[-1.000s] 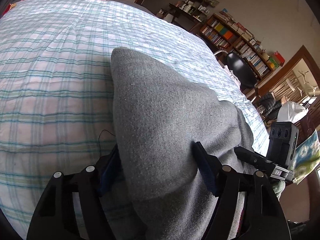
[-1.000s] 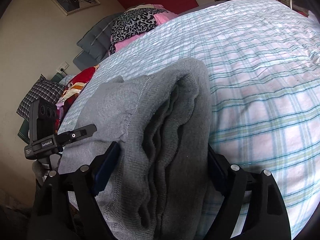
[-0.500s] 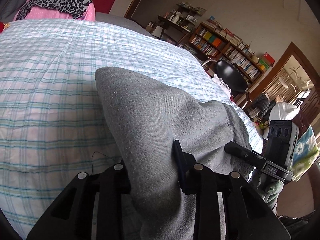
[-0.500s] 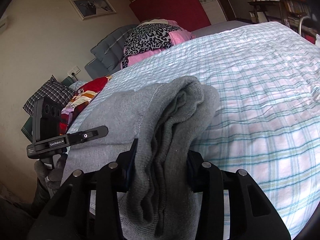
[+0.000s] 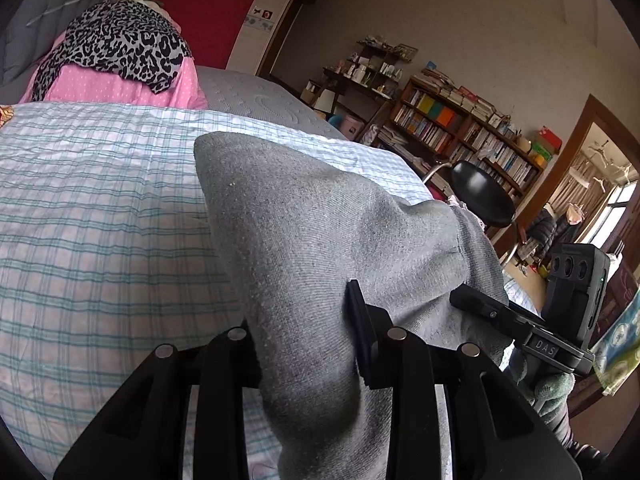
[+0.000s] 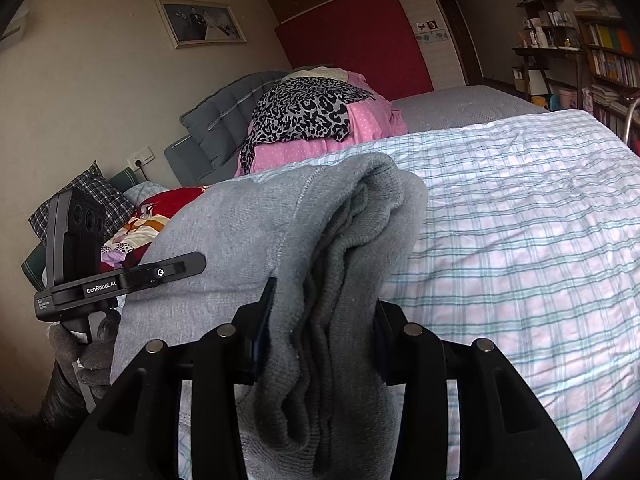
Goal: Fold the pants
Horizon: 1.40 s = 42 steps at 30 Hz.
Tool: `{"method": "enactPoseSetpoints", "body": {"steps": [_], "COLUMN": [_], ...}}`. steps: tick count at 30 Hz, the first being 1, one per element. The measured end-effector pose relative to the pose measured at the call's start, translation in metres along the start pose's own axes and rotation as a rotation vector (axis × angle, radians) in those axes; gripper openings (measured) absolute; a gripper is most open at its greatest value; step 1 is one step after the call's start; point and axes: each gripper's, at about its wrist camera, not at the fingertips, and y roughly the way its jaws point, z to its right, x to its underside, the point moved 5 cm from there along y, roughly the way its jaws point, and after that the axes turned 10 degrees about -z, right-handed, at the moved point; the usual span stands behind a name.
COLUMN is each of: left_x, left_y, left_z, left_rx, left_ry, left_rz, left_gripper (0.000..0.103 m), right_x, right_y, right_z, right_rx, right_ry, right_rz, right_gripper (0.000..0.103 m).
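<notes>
Checked cotton in pale blue, white and faint pink covers the bed point(image 6: 520, 220) under your grippers, its sheet lightly creased. At the head end a grey padded headboard point(image 6: 224, 116) leans against the wall, with a pink dotted bundle point(image 6: 320, 140) topped by a leopard-print cloth point(image 6: 304, 110) lying in front of it. Behind that is a dark red wall panel point(image 6: 356, 36), and a framed photograph point(image 6: 200, 22) hangs to its left. Wooden bookshelves point(image 5: 460, 132) packed with books line the far side of the room, a black round chair point(image 5: 480, 196) stands beside the bed, and a doorway opens at the right.

Your grey pants point(image 5: 320, 248) are thick knitted fabric, folded into a bulky wad of several layers, with a stitched seam showing in the right wrist view. They are held up off the sheet between your two tools. Your left gripper point(image 5: 308, 328) has its jaws nearly closed, pinching one end of the wad. Your right gripper point(image 6: 320, 320) is clamped on the other end, its jaws kept further apart by the stacked layers. Both pairs of pads press into the cloth.
</notes>
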Motion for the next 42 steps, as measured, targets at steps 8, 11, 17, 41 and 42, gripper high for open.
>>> {"method": "enactPoseSetpoints", "body": {"steps": [8, 11, 17, 41, 42], "left_x": [-0.04, -0.043, -0.028, 0.044, 0.043], "left_y": [0.068, 0.093, 0.119, 0.076, 0.078], "left_z": [-0.042, -0.056, -0.076, -0.039, -0.034], "left_rx": [-0.051, -0.073, -0.079, -0.328, -0.341], "left_ry": [-0.039, -0.047, -0.085, 0.019, 0.046], "left_rz": [-0.061, -0.095, -0.143, -0.094, -0.096], "left_gripper": [0.03, 0.03, 0.041, 0.08, 0.08], "right_x": [-0.036, -0.038, -0.026, 0.017, 0.019], "right_y": [0.07, 0.093, 0.117, 0.058, 0.064], "right_z": [0.044, 0.058, 0.079, -0.006, -0.005], "right_rx": [0.038, 0.055, 0.052, 0.13, 0.145], "right_ry": [0.019, 0.026, 0.057, -0.235, -0.243], "right_rz": [-0.071, -0.107, -0.156, -0.017, -0.041], "right_gripper": [0.041, 0.041, 0.044, 0.055, 0.055]}}
